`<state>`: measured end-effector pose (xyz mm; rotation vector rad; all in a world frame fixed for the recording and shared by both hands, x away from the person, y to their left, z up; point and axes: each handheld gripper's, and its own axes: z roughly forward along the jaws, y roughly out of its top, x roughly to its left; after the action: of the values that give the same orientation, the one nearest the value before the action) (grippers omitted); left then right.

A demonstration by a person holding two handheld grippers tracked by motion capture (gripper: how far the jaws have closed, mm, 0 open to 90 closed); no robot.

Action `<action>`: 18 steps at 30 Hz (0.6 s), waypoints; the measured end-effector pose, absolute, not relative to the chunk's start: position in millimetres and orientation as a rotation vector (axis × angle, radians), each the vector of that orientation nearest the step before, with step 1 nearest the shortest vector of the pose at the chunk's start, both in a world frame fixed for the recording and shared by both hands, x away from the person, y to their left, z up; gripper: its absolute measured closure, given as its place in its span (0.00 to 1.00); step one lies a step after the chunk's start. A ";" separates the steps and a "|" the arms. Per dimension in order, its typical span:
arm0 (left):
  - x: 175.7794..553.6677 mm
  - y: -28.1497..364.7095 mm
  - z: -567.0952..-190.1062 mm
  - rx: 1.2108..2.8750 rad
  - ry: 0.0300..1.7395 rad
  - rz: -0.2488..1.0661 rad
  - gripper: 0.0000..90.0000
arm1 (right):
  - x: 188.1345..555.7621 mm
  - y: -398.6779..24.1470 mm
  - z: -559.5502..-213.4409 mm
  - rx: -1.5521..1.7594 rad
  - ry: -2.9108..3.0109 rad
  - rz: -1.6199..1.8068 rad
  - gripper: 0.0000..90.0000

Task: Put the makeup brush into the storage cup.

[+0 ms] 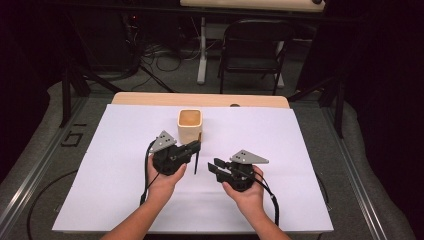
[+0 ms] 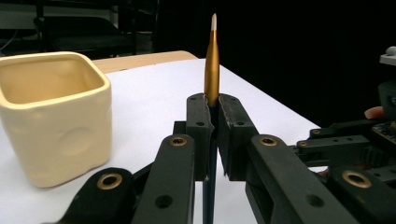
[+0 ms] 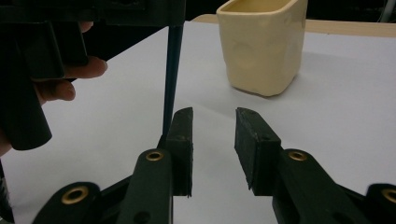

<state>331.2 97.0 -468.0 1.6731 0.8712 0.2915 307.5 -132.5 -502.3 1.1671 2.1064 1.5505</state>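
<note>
Brush: a thin brush (image 2: 211,70) with a gold ferrule, a pale tip and a dark handle is standing upright, its tip pointing up, pinched between the jaws of the left hand-held gripper; in the high view its dark handle (image 1: 196,161) is hanging down towards the white sheet, just in front of the cup.

Left hand-held gripper: the left hand-held gripper (image 2: 213,135) is clamping the brush just below the ferrule, its pads pressing on both sides of the handle; in the high view it (image 1: 192,146) is sitting in the person's left hand, near the middle of the table.

Right hand-held gripper: the right hand-held gripper (image 3: 213,149) is standing with its jaws apart and nothing between them; the lower end of the brush handle (image 3: 172,74) is showing just beyond its left pad, and whether it is touching I cannot tell. In the high view it (image 1: 216,168) is pointing towards the brush from the right.

Cup: a cream, square-sided ceramic cup (image 2: 53,116) is standing upright on the sheet, just behind the left hand-held gripper and apart from the brush.

Table: the table (image 1: 200,99) is carrying a white sheet (image 1: 280,150) covering most of its top.

Beyond: a dark folding chair (image 1: 255,47) is standing behind the table.
</note>
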 end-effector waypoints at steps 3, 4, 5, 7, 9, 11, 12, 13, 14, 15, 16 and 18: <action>329.9 94.8 -469.2 1.666 0.868 0.279 0.93 | 308.1 -130.9 -503.8 1.171 2.115 1.573 0.76; 329.4 94.2 -469.4 1.667 0.866 0.276 0.93 | 307.6 -129.9 -504.1 1.186 2.115 1.571 0.76; 328.9 93.5 -469.6 1.667 0.862 0.274 0.93 | 307.8 -129.3 -504.6 1.185 2.119 1.574 0.76; 328.0 92.6 -470.0 1.664 0.860 0.263 0.93 | 308.0 -127.7 -505.5 1.193 2.124 1.582 0.77; 327.1 91.0 -470.6 1.658 0.861 0.261 0.93 | 308.6 -127.1 -506.1 1.196 2.136 1.591 0.77; 326.5 89.7 -471.3 1.661 0.858 0.261 0.93 | 308.7 -126.4 -506.3 1.202 2.133 1.598 0.79; 326.4 89.3 -471.7 1.662 0.854 0.257 0.93 | 308.8 -126.3 -506.3 1.204 2.132 1.600 0.79; 326.2 88.9 -472.0 1.662 0.854 0.252 0.93 | 308.8 -126.2 -506.1 1.212 2.131 1.605 0.79; 326.0 88.5 -472.3 1.663 0.852 0.252 0.93 | 309.1 -126.4 -506.1 1.214 2.130 1.610 0.80; 325.8 87.9 -472.7 1.664 0.851 0.254 0.93 | 309.3 -126.9 -506.0 1.218 2.133 1.612 0.81; 325.7 87.7 -472.9 1.663 0.851 0.255 0.93 | 309.4 -126.9 -505.8 1.226 2.134 1.617 0.82; 325.6 87.1 -473.5 1.665 0.849 0.254 0.93 | 309.4 -126.9 -505.9 1.232 2.137 1.629 0.83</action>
<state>325.6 87.1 -473.5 1.6654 0.8490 0.2540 309.4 -126.9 -505.9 1.2317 2.1373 1.6292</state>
